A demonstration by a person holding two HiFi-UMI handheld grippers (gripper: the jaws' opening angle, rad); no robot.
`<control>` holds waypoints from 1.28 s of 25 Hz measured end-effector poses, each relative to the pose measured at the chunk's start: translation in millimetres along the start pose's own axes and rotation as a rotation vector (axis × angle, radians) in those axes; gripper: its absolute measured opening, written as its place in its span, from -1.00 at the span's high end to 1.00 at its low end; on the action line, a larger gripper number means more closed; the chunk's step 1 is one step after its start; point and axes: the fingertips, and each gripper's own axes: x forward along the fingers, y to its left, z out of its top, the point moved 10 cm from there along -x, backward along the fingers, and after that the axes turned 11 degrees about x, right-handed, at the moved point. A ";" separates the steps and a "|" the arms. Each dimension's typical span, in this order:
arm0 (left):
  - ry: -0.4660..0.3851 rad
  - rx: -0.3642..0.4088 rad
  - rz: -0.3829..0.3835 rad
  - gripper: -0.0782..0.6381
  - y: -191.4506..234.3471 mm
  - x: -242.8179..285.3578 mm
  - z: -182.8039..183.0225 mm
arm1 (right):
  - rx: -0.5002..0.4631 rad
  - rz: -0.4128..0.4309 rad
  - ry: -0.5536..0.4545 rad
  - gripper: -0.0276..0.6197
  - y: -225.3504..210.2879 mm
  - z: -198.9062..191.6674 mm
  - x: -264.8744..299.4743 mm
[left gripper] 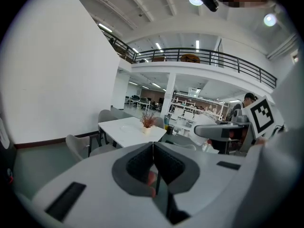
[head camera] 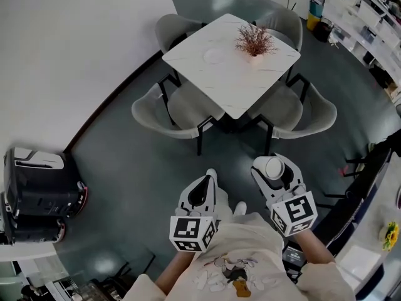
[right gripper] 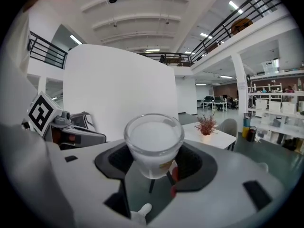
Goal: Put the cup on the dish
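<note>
A white cup (right gripper: 154, 144) with a clear rim stands upright between the jaws of my right gripper (right gripper: 153, 161), which is shut on it. From the head view the cup (head camera: 274, 167) shows as a white round at the tip of the right gripper (head camera: 274, 172), held low in front of the person. The pale round dish (head camera: 213, 56) lies on the white square table (head camera: 225, 74) far ahead, left of a potted red plant (head camera: 255, 42). My left gripper (head camera: 203, 190) hangs beside the right one, its jaws pressed together with nothing between them (left gripper: 153, 161).
Several grey chairs (head camera: 164, 108) ring the table. A black and white machine (head camera: 39, 193) stands by the white wall at the left. Shelves and desks (head camera: 369, 17) run along the right. Dark grey floor (head camera: 144, 162) stretches between me and the table.
</note>
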 end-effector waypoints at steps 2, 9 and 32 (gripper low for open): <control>0.002 -0.016 -0.016 0.77 14.9 19.8 3.9 | 0.003 -0.023 0.012 0.11 -5.8 3.6 18.8; -0.034 0.037 -0.107 0.77 63.6 75.9 40.1 | -0.040 -0.075 0.005 0.11 -0.7 33.2 84.9; -0.037 0.061 -0.224 0.77 200.0 163.9 77.0 | -0.019 -0.254 0.004 0.11 2.9 60.8 209.1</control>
